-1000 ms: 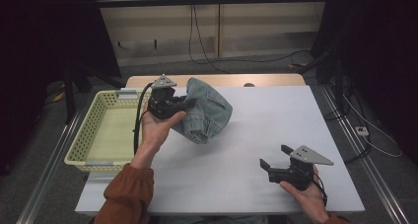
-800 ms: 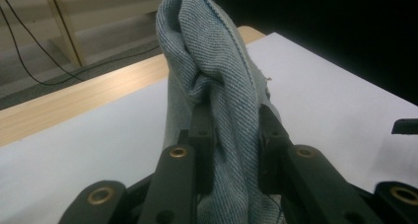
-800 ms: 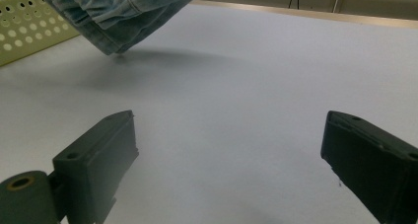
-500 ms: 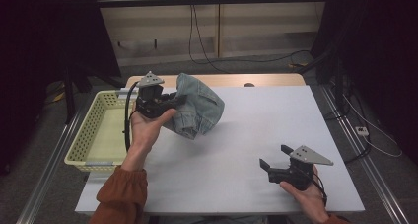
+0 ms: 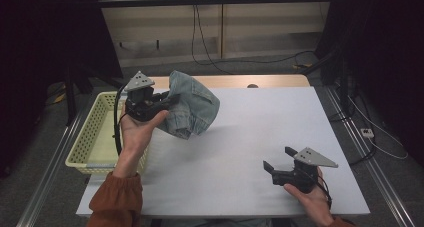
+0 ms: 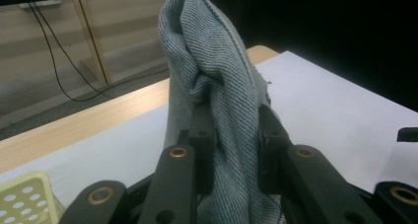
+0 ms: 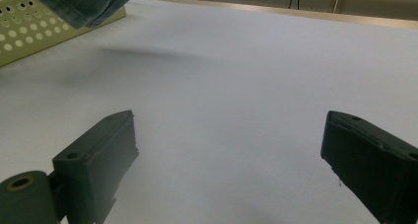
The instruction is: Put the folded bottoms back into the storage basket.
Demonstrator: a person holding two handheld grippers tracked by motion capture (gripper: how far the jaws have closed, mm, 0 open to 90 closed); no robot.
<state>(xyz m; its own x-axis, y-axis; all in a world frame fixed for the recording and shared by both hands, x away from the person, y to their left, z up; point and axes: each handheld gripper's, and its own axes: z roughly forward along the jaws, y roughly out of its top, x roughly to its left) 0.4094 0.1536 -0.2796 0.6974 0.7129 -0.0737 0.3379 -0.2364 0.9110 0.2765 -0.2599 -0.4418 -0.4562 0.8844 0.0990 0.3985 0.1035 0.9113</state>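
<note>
Two tongs are mine. From the high view, my left gripper (image 5: 162,98) holds the bunched denim garment (image 5: 192,104) in the air beside the yellow basket (image 5: 89,137); my right gripper (image 5: 282,162) rests near the white table's (image 5: 235,152) front edge. In the left gripper view, the jaws are clamped on a thick denim fold, so I should keep that pinch firm until it's over the basket. The garment's far side is hidden. In the right gripper view, the jaws stand wide apart, holding nothing.
</note>
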